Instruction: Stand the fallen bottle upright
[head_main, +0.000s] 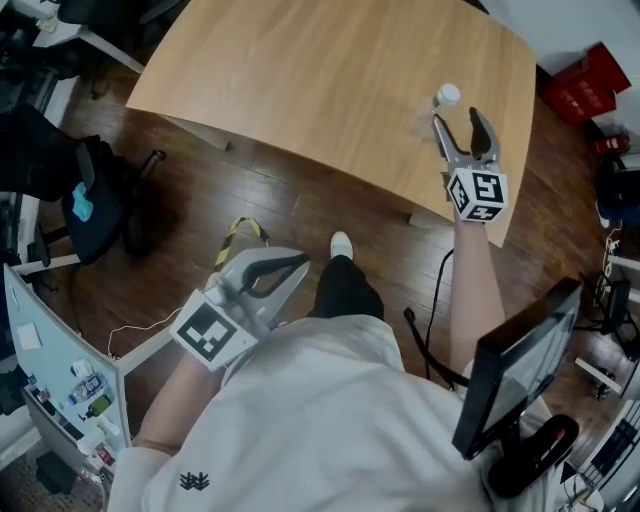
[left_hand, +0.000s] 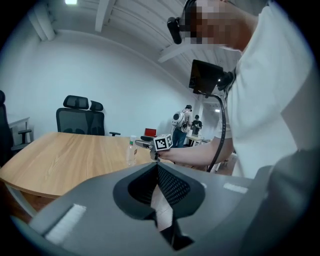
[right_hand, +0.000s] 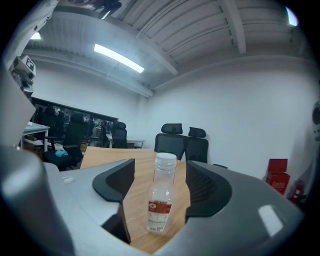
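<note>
Closest under you was your white shirt (head_main: 330, 400), and just beside it your left gripper (head_main: 300, 265), held off the table over the floor with its jaws pressed together at the tips and nothing between them. The pale wooden table (head_main: 330, 90) stood on a dark wood floor (head_main: 290, 195). Black office chairs (right_hand: 176, 140) stood at its far side against a white wall, a red crate (head_main: 583, 85) sat beyond the table's corner, and a dark monitor (head_main: 515, 365) stood at your right.

The bottle (right_hand: 160, 195) stood upright on the table, near the edge on your right side. Your right gripper (head_main: 458, 122) lay level behind it with its jaws spread wide. The bottle stood in the gap between them, and neither pad touched it.

The bottle was clear plastic with a white cap and a red label; whether anything was in it could not be told. On a shelf (head_main: 60, 400) at your lower left stood a few small bottles.
</note>
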